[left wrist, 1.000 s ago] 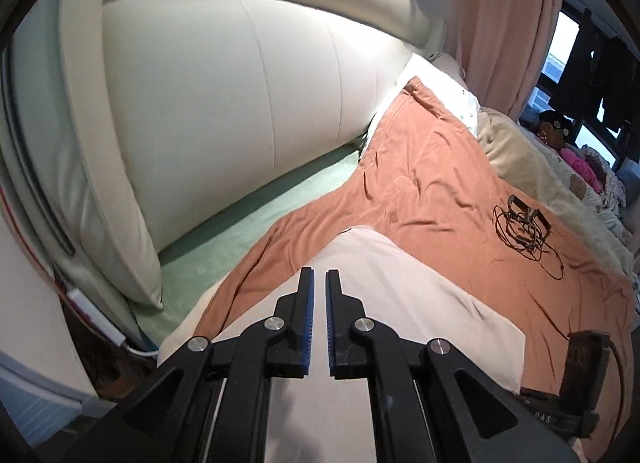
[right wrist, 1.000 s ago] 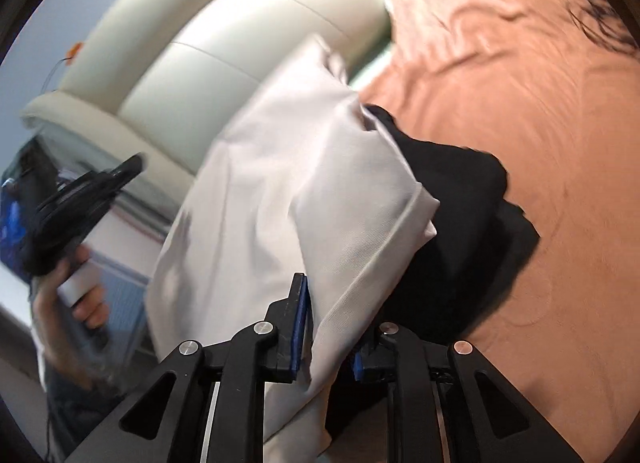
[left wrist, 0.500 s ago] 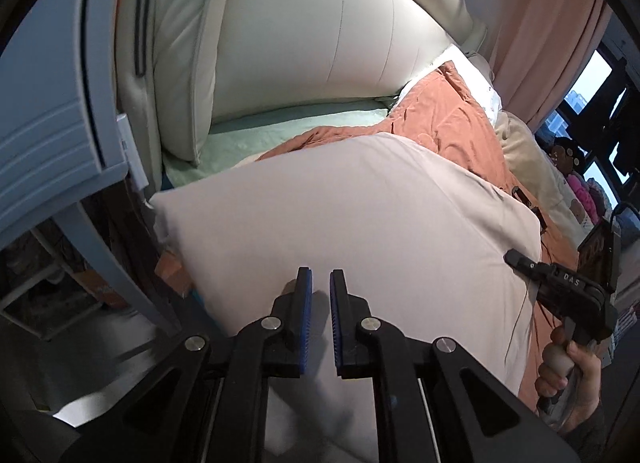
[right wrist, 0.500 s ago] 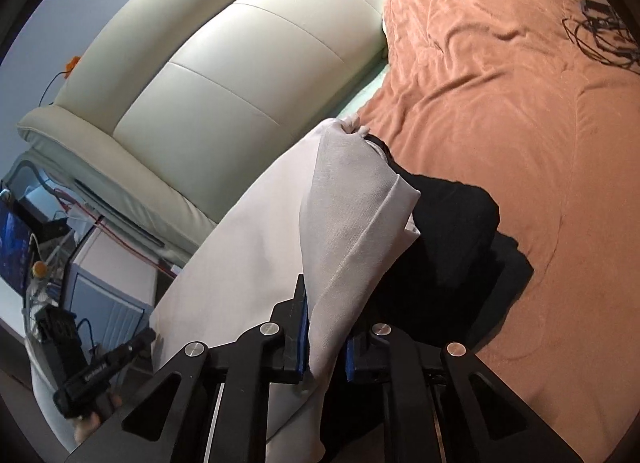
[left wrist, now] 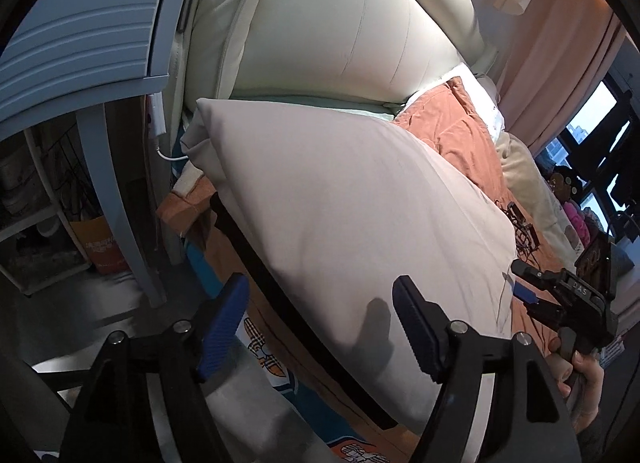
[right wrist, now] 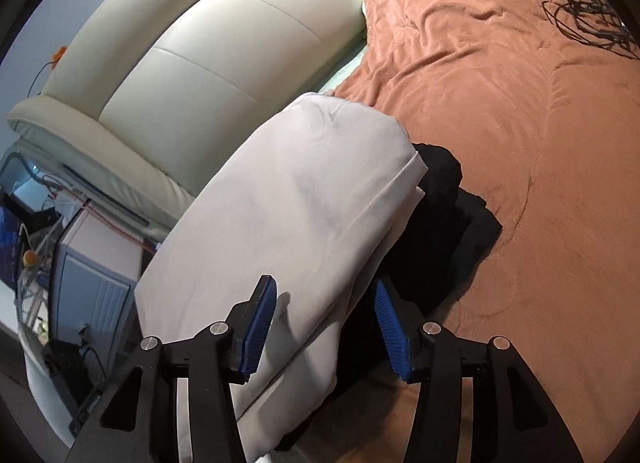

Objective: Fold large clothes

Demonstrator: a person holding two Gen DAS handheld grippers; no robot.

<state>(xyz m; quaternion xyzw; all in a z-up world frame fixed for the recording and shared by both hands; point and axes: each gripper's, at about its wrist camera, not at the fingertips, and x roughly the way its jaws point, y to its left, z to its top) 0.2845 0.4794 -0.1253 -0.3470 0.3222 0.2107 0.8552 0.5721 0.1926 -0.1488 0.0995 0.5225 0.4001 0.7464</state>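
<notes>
On the near edge of the bed, over the rust-orange blanket point(right wrist: 520, 111), lies the pale garment point(left wrist: 360, 199), folded into a smooth panel with a black garment point(right wrist: 452, 215) partly under it, so the fold rests where it can be pressed flat. Both claws are spread wide and hold nothing: the left gripper point(left wrist: 320, 327) hangs just above the cloth's lower edge, the right gripper point(right wrist: 324, 327) straddles its folded side, seemingly freed to pick the next edge to fold.
</notes>
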